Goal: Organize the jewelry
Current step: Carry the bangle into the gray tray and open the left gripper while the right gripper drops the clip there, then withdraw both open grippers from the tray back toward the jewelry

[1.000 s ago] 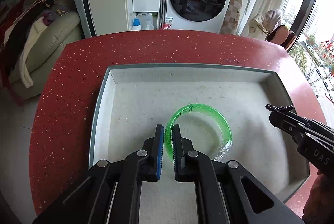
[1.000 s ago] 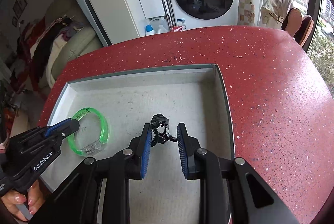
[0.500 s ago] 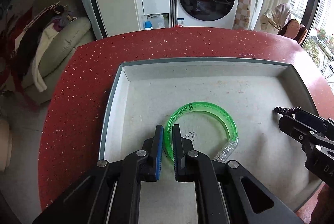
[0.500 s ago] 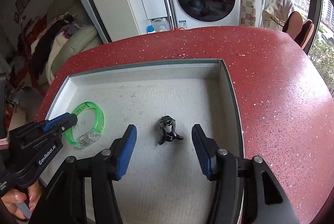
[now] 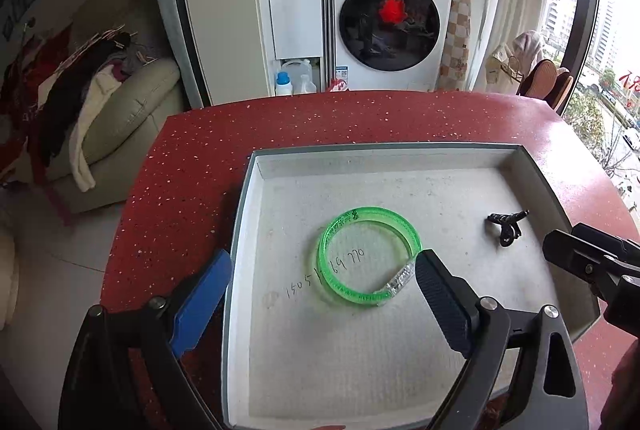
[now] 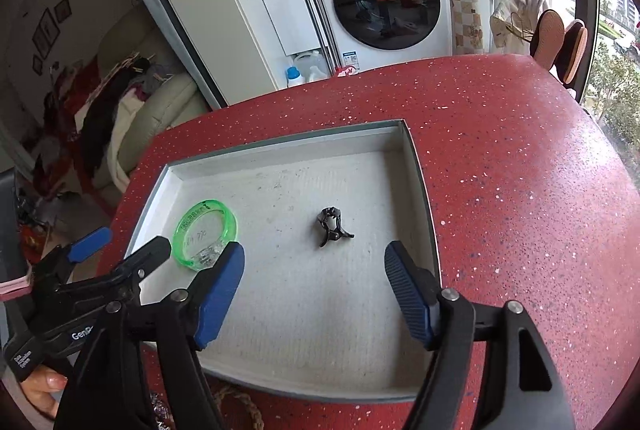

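Note:
A green translucent bangle (image 5: 368, 257) lies flat in the left part of a shallow white tray (image 5: 400, 155); it also shows in the right wrist view (image 6: 205, 233). A small black hair clip (image 5: 506, 226) lies in the right part of the tray (image 6: 416, 165), seen in the right wrist view too (image 6: 331, 226). My left gripper (image 5: 320, 294) is open and empty, raised above the bangle. My right gripper (image 6: 314, 284) is open and empty, raised behind the clip.
The tray sits on a red speckled countertop (image 6: 520, 169) with rounded edges. A braided cord (image 6: 240, 406) lies at the counter's near edge. Behind the counter stand a washing machine (image 5: 390, 21), a sofa with clothes (image 5: 100, 109) and chairs (image 6: 560, 41).
Both grippers have opened and pulled up and back. The left let go of the green bangle, the right let go of the black clip; both now lie in the tray.

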The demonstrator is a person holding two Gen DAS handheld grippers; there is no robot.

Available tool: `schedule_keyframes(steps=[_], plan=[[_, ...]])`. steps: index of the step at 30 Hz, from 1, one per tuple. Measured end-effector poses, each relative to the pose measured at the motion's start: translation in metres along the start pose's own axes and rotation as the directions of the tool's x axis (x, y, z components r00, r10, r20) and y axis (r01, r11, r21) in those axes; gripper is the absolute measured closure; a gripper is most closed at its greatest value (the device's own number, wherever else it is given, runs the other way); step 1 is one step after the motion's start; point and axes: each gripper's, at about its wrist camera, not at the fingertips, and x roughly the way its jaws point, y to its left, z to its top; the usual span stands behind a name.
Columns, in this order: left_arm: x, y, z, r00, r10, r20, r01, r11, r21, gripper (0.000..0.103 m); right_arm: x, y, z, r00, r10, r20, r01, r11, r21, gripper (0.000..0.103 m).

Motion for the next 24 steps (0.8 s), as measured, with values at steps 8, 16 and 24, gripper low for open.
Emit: schedule_keyframes(steps=[8,16,24], plan=[[-0.038,0.007,-0.021,0.998,-0.061,-0.004,0.061,0.998,-0.014,0.0,-0.046,0.009,-0.026,0.998,0.04,0.038,-0.04,0.999,0.003,0.016],[-0.07,0.003,-0.051,0.996,-0.09,-0.019,0.091,0.996,0.023,0.0,-0.081,0.016,-0.056,0.994,0.057,0.091,-0.056,0.998,-0.014,0.0],[-0.089,0.023,-0.086,1.0,-0.019,-0.008,0.019,1.0,-0.013,0.0,-0.106,0.018,-0.081,0.99,0.041,0.137,-0.035,0.998,-0.042,0.0]])
